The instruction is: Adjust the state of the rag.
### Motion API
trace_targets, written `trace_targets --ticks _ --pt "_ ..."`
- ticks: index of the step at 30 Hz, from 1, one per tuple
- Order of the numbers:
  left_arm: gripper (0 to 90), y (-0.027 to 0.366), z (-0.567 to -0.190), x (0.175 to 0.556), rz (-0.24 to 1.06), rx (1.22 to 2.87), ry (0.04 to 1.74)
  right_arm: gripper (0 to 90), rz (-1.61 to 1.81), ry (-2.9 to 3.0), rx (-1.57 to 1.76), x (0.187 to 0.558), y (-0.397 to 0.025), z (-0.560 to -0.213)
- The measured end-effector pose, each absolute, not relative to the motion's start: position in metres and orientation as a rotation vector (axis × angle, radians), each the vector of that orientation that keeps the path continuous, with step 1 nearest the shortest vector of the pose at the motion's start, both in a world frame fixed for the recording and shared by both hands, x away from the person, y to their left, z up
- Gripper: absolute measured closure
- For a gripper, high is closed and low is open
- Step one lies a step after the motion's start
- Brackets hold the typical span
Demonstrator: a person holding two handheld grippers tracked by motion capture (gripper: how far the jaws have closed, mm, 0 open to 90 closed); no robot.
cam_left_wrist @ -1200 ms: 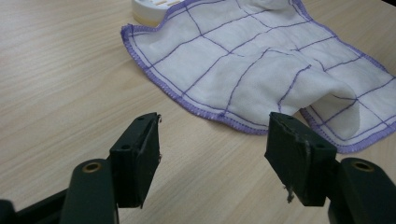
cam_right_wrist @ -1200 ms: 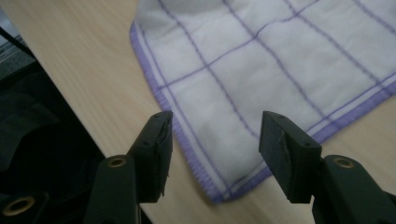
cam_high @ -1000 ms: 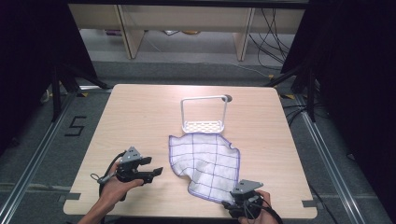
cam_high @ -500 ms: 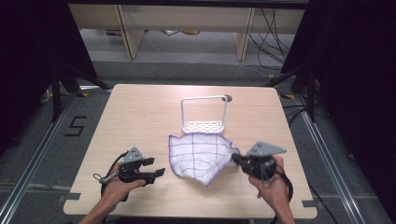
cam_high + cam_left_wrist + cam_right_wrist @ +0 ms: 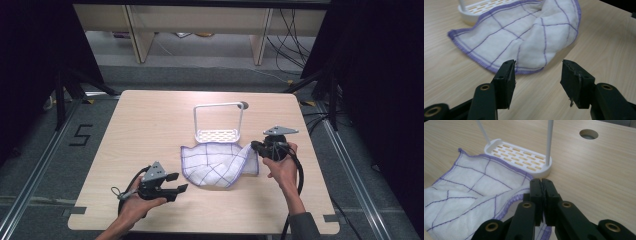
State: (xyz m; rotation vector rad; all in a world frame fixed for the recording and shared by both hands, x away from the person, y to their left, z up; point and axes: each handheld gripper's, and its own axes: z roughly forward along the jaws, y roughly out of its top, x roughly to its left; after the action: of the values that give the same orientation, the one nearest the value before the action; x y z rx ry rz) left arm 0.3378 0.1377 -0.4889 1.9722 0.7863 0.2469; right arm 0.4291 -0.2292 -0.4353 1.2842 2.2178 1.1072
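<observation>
A white cloth [image 5: 215,164] with a purple grid and purple hem lies crumpled at mid-table, its back edge against a white wire rack [image 5: 218,124] with a slotted base. My right gripper [image 5: 255,148] is shut on the cloth's right corner and holds it raised just off the table. In the right gripper view the jaws [image 5: 541,188] are pressed together over the hem of the cloth [image 5: 466,200], with the rack [image 5: 520,157] close ahead. My left gripper [image 5: 176,185] rests open at the front left. Its jaws [image 5: 537,75] point at the cloth [image 5: 524,37] from a short gap.
A round hole [image 5: 244,105] is cut in the wooden table [image 5: 140,125] behind the rack. Shelving legs and loose cables stand on the floor beyond the far edge. A cable trails from each gripper toward the person.
My right gripper has moved from the front edge back and to the right with the cloth's corner, drawing the cloth up and over itself. The left gripper has stayed put.
</observation>
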Motion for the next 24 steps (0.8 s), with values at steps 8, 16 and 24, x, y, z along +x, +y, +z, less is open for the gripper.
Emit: trace_targets --ticks 8,16,24 --pt "44.4 0.086 -0.493 0.343 0.288 2.028 0.637 88.1 1.105 2.211 1.264 0.434 -0.234 -0.441" --pt "61.1 0.056 -0.499 0.359 0.42 2.136 0.553 87.9 1.12 2.221 1.295 0.433 -0.234 -0.443" --pt "87.5 0.066 -0.479 0.372 0.337 2.08 0.574 88.0 1.115 2.241 1.283 0.426 -0.237 -0.44"
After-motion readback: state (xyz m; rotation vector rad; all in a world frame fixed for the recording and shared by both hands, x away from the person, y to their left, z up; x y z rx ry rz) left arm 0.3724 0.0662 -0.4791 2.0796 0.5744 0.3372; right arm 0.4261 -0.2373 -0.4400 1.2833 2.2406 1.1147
